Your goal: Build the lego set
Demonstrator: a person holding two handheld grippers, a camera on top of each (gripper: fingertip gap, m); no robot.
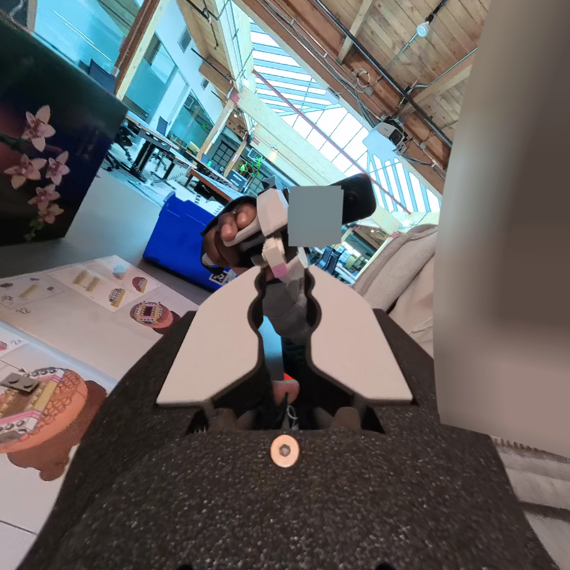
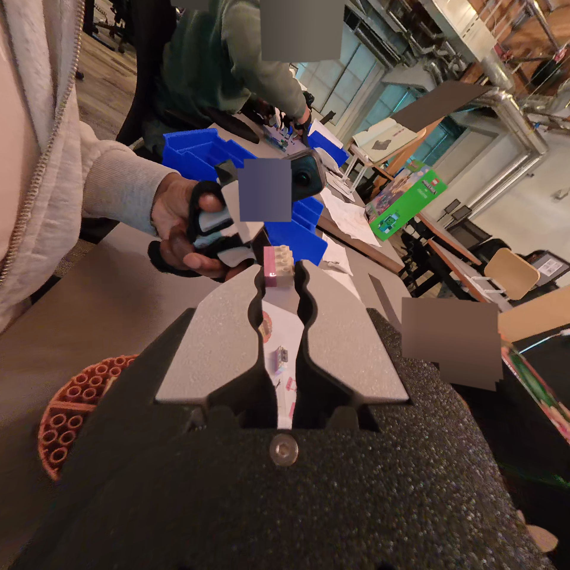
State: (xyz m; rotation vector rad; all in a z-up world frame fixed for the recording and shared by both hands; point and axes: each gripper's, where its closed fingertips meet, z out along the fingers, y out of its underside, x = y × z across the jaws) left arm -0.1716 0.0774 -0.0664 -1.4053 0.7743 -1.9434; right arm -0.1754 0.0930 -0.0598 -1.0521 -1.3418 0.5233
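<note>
**Two handheld grippers meet over a small brick assembly**

In the right wrist view, the right gripper (image 2: 279, 276) sits at centre frame, its pale fingers closed on a small tan-and-pink brick assembly (image 2: 277, 266) held upright at the tips. Left of centre, a hand (image 2: 182, 228) in a grey sleeve grips the other tool's handle, fingers curled around the trigger. A round brown studded base (image 2: 74, 410) shows at lower left (partly hidden by the gripper body).

In the left wrist view, the left gripper (image 1: 282, 273) points up at the same assembly (image 1: 276, 257); whether its tips clamp it, I cannot tell. An open instruction booklet (image 1: 77, 311) fills the lower left, and a blue bin (image 1: 179, 234) sits behind it.
</note>
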